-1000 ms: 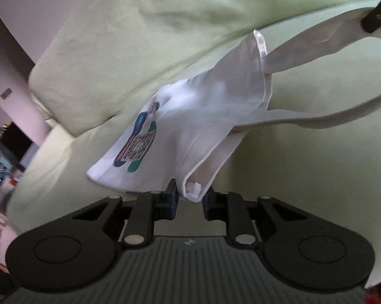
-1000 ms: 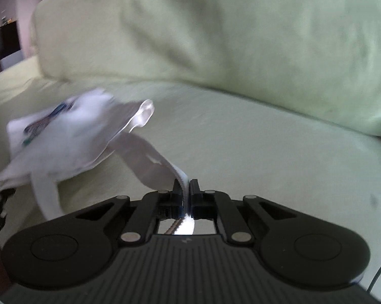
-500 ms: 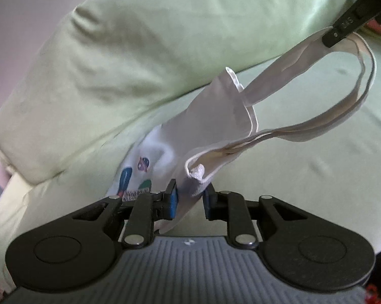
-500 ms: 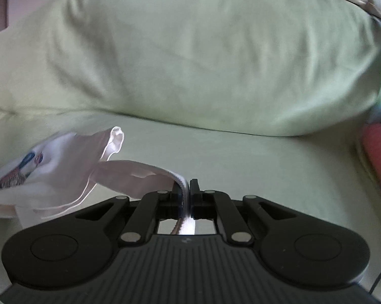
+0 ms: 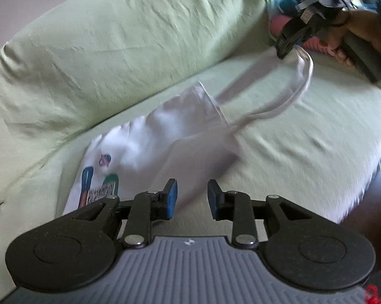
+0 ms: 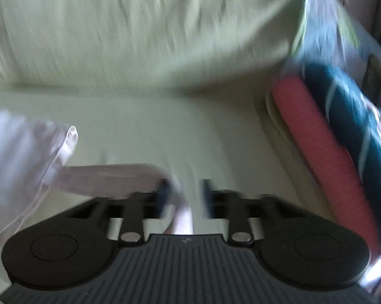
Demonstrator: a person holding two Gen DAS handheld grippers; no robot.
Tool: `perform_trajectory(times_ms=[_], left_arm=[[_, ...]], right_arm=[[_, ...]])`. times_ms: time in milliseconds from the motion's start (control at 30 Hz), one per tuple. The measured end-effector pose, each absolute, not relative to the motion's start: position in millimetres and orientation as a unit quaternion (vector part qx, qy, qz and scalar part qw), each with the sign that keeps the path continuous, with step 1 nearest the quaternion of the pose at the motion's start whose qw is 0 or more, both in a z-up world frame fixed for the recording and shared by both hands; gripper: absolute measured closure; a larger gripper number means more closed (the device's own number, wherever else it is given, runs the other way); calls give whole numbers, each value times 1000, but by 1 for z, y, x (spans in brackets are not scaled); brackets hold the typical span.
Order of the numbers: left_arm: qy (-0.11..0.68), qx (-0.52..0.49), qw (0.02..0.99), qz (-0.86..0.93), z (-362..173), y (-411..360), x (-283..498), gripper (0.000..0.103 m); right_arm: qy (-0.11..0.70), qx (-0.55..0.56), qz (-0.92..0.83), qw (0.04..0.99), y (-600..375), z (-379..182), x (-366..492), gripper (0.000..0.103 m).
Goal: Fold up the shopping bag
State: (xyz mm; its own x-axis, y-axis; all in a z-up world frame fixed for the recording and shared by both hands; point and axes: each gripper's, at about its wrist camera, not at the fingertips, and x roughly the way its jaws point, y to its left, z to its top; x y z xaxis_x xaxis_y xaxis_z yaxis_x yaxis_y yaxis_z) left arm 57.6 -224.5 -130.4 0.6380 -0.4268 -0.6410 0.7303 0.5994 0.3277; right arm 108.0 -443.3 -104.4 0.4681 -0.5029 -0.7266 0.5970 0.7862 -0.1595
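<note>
The white shopping bag (image 5: 165,136) lies slack on the green sofa seat (image 5: 304,139), its coloured print (image 5: 99,185) at the near left. My left gripper (image 5: 192,196) is open just in front of the bag's near corner, and loose fabric reaches down between the fingers. The bag's handles (image 5: 299,86) loop out to the right gripper (image 5: 287,44), held by a hand (image 5: 362,30). In the blurred right wrist view the right gripper (image 6: 184,192) is open. The handle strap (image 6: 109,174) drapes over its left finger, and the bag's mouth (image 6: 15,152) is at the left.
A big green back cushion (image 5: 114,50) runs behind the seat. A rolled pink cloth (image 6: 324,152) and a teal one (image 6: 355,116) lie at the seat's right end. The seat's front edge (image 5: 355,190) drops off at the right.
Both grippers have opened: the left let go of the bag's corner, the right loosened on the handle. The bag dropped from hanging onto the seat. The right gripper moved right.
</note>
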Motion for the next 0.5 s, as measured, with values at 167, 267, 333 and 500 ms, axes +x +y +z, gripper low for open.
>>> perform_trajectory(times_ms=[167, 267, 333, 500], left_arm=[[297, 280, 864, -294, -139, -187, 75, 64], [320, 271, 868, -268, -145, -164, 86, 65], [335, 259, 872, -245, -146, -151, 94, 65], [353, 241, 877, -218, -155, -133, 106, 63]], right_arm=[[376, 123, -315, 863, -430, -128, 58, 37], [345, 212, -273, 873, -404, -127, 23, 36], [342, 274, -246, 864, -388, -138, 8, 36], [343, 306, -314, 830, -379, -166, -4, 37]])
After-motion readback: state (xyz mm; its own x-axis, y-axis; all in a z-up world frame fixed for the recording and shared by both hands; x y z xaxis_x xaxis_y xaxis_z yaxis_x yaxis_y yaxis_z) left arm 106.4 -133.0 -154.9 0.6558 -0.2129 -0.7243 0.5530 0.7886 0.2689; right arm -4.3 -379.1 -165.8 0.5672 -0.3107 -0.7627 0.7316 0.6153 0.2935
